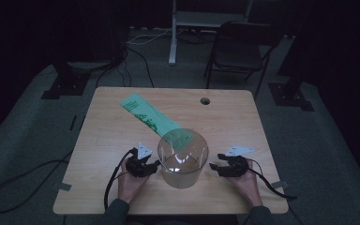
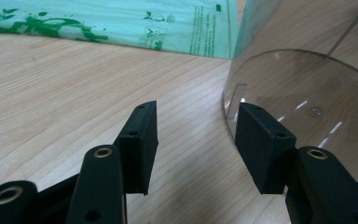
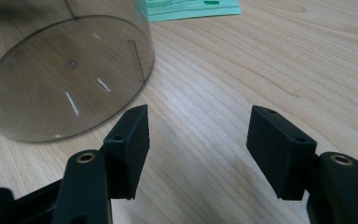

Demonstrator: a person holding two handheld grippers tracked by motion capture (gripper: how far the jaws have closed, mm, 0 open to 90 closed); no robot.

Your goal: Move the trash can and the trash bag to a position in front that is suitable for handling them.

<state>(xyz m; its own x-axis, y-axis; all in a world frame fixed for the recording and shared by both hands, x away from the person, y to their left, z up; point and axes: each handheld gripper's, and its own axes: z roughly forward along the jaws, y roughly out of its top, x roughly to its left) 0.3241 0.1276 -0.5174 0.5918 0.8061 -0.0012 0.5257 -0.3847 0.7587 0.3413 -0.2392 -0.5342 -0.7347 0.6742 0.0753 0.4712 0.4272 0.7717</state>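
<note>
A clear plastic cylinder (image 1: pixel 183 159) stands upright on the wooden table (image 1: pixel 122 187), near the front edge. Behind it lies a flat green bag (image 1: pixel 150 117) with dark green print, stretching toward the back left. My left gripper (image 1: pixel 155 164) rests on the table just left of the cylinder, open, nothing between its jaws. In the left gripper view the cylinder (image 2: pixel 307 93) rises right beside the right-hand jaw and the bag (image 2: pixel 121 21) lies beyond. My right gripper (image 1: pixel 214 165) sits just right of the cylinder, open and holding nothing. The right gripper view shows the cylinder (image 3: pixel 65 70) at upper left.
A round cable hole (image 1: pixel 205 101) pierces the table near its back edge. A dark folding chair (image 1: pixel 236 51) and a white stand's leg (image 1: pixel 172 42) are on the carpet behind the table. Cables trail off the table's front on both sides.
</note>
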